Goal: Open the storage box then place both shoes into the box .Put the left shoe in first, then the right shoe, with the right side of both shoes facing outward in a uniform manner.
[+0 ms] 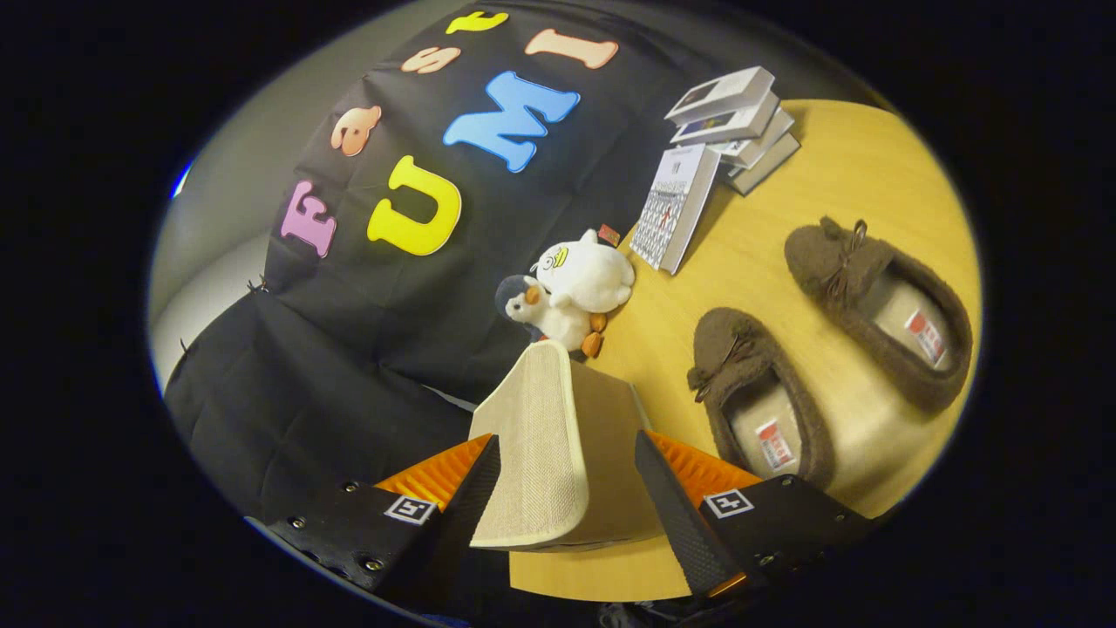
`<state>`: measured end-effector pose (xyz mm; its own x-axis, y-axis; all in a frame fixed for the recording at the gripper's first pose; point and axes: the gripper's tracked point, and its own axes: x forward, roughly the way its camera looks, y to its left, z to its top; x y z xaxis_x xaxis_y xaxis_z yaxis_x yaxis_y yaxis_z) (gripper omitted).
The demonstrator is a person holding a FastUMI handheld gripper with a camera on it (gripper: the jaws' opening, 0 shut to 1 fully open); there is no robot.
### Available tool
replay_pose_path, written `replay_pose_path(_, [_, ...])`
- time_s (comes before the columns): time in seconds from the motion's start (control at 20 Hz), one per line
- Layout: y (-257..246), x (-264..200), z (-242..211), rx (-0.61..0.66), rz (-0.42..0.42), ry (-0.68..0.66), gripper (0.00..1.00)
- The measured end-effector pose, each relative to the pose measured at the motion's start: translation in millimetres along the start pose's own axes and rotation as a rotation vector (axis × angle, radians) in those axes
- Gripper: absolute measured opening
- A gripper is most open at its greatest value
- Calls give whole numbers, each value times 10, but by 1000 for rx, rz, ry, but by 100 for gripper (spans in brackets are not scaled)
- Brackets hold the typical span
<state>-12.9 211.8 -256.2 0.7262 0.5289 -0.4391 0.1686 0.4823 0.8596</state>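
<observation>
Now jaws [567, 488] apart w/ beige storage box [558, 453] lid between, two brown shoes [881, 314] on table [854, 166] beside.

I am working in a staged recording booth dressed as a home corner, not a lived-in room. A black cloth wall [349, 349] hangs close behind a round wooden table [837, 174]. Along the table's far edge sit household props: a stack of books [737, 122], one book [676, 209] leaning against it, and two plush toys [571, 292].
</observation>
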Motion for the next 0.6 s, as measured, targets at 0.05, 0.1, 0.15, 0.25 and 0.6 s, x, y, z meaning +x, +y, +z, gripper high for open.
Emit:
replay_pose_path(0.05, [6, 34, -53, 38, 14, 15, 96])
replay_pose_path(0.1, [-3, 67, -86, 74, 25, 29, 96])
replay_pose_path(0.15, [-11, 100, -124, 108, 34, 41, 96])
replay_pose_path(0.25, [11, 160, -208, 169, 59, 70, 96])
replay_pose_path(0.6, [-9, 287, -373, 248, 66, 122, 65])
